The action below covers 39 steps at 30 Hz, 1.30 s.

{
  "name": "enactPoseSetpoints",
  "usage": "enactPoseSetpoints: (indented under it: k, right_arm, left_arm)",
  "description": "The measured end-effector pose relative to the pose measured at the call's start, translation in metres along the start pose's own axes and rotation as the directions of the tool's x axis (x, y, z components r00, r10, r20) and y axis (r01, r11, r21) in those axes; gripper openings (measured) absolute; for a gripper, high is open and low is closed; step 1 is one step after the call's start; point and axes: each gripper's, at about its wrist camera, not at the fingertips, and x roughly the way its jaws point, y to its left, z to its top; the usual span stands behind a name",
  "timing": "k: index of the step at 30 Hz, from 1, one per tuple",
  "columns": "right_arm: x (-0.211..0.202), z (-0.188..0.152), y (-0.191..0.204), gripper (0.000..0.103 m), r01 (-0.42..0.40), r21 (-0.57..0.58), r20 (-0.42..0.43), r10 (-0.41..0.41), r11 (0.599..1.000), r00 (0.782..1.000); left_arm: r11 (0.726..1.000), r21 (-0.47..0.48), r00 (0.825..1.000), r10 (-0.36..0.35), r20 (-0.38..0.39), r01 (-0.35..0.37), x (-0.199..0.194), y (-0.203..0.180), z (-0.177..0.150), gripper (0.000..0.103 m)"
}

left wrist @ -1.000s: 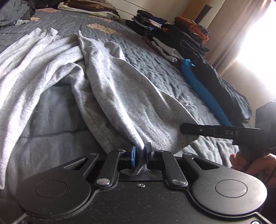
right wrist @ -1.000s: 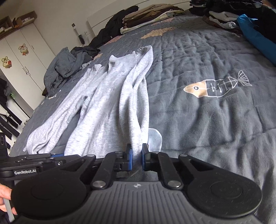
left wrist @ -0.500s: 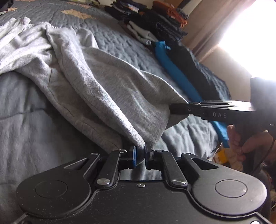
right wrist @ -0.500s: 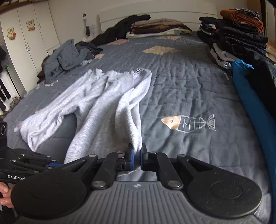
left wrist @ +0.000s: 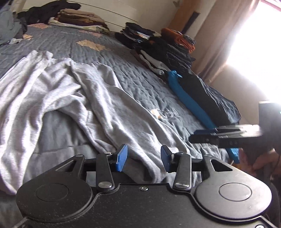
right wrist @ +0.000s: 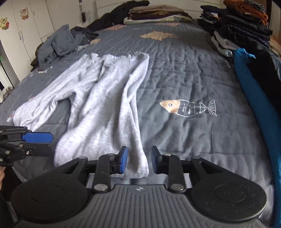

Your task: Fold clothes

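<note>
Both my left gripper (left wrist: 143,158) and right gripper (right wrist: 138,161) now gape wide, having dropped the grey sweatpants (right wrist: 105,105), which lie rumpled on the quilt (right wrist: 184,79) toward 11 o'clock, so folding can begin.

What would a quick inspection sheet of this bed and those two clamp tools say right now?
Surface: grey quilted bedspread with a fish print.
Job's things: light grey garment lying spread out and rumpled, its near edge between the right gripper's pads.
Clutter: folded clothes stacks along the right edge, a blue garment, a crumpled grey-blue heap at far left.
Grippers: left gripper open; right gripper open; neither clamps the cloth.
Cables: nothing seen.
Surroundings: white wardrobe with animal stickers, curtain beside a bright window.
</note>
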Motion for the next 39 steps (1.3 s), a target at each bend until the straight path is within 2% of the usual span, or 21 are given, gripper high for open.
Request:
enactPoseSetpoints:
  k: [1, 6, 13, 15, 19, 21, 25, 27, 31, 34, 39]
  right_arm:
    - [-0.005, 0.001, 0.006, 0.041, -0.018, -0.003, 0.024, 0.018, 1.0, 1.0]
    - [0.006, 0.0, 0.058, 0.049, -0.129, -0.05, 0.083, 0.133, 0.99, 0.988]
    - [0.056, -0.01, 0.119, 0.053, -0.192, -0.109, 0.064, 0.2, 0.975, 0.978]
    - [0.063, -0.011, 0.13, 0.054, -0.191, -0.148, 0.053, 0.2, 0.97, 0.978]
    - [0.066, -0.006, 0.136, 0.056, -0.206, -0.155, 0.057, 0.217, 0.966, 0.975]
    - [0.068, -0.001, 0.137, 0.057, -0.228, -0.117, 0.063, 0.236, 0.967, 0.97]
    - [0.073, 0.008, 0.146, 0.06, -0.283, -0.07, 0.069, 0.287, 0.957, 0.955]
    - [0.076, 0.01, 0.154, 0.061, -0.317, -0.056, 0.074, 0.32, 0.947, 0.944]
    - [0.086, 0.017, 0.173, 0.063, -0.396, -0.025, 0.085, 0.397, 0.918, 0.914]
    - [0.101, 0.021, 0.187, 0.063, -0.458, 0.019, 0.08, 0.455, 0.889, 0.887]
    - [0.132, 0.026, 0.21, 0.063, -0.493, 0.102, 0.03, 0.493, 0.864, 0.869]
  left_arm:
    - [1.0, -0.024, 1.0, 0.018, 0.015, -0.017, -0.006, 0.008, 0.001, 0.042]
    - [0.98, -0.112, 0.985, 0.169, 0.046, -0.163, -0.03, 0.048, 0.004, 0.042]
    - [0.927, -0.28, 0.958, 0.279, 0.07, -0.25, -0.079, 0.098, -0.008, 0.046]
    - [0.906, -0.332, 0.946, 0.309, 0.099, -0.262, -0.1, 0.11, -0.014, 0.047]
    - [0.828, -0.494, 0.924, 0.365, 0.116, -0.265, -0.132, 0.14, -0.034, 0.05]
    - [0.798, -0.535, 0.922, 0.378, 0.088, -0.276, -0.137, 0.153, -0.04, 0.05]
    - [0.768, -0.602, 0.93, 0.35, 0.109, -0.219, -0.14, 0.172, -0.043, 0.051]
    - [0.755, -0.625, 0.929, 0.348, 0.123, -0.2, -0.141, 0.18, -0.047, 0.051]
    - [0.747, -0.635, 0.925, 0.356, 0.133, -0.196, -0.141, 0.184, -0.049, 0.052]
    - [0.756, -0.623, 0.923, 0.359, 0.139, -0.2, -0.138, 0.184, -0.048, 0.053]
    - [0.761, -0.613, 0.916, 0.373, 0.145, -0.213, -0.14, 0.186, -0.05, 0.053]
